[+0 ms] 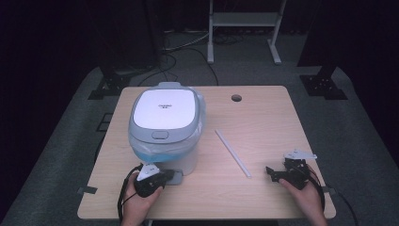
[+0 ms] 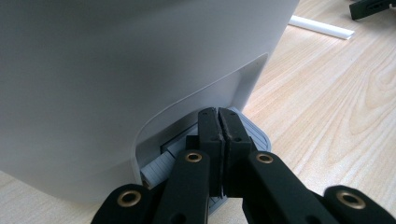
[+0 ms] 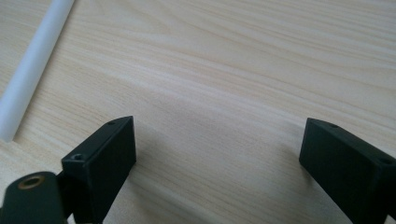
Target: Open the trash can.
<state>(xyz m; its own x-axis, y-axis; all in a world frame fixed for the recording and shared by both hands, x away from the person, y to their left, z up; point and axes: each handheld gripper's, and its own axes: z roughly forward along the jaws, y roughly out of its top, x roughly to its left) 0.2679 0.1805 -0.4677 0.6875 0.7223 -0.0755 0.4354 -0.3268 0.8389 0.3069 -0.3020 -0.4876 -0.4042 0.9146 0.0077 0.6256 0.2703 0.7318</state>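
Observation:
A white pedal bin point(image 1: 164, 129) with a shut grey-rimmed lid and a bluish liner bag stands on the left half of the wooden table point(image 1: 263, 113). Its wall point(image 2: 130, 70) rises close in the left gripper view. My left gripper point(image 1: 169, 178) is shut with nothing between its jaws, and its tips point(image 2: 218, 115) rest on the grey pedal point(image 2: 256, 134) at the bin's foot. My right gripper point(image 1: 271, 173) stands open low over bare wood point(image 3: 217, 135) near the table's front right. A white strip point(image 1: 233, 153) lies between the two grippers.
The strip point(image 3: 32, 65) ends just left of the right gripper's left jaw, and it also lies far off past the bin point(image 2: 322, 27). A cable hole point(image 1: 236, 98) sits at the table's back. A white frame point(image 1: 242, 21) stands on the floor beyond.

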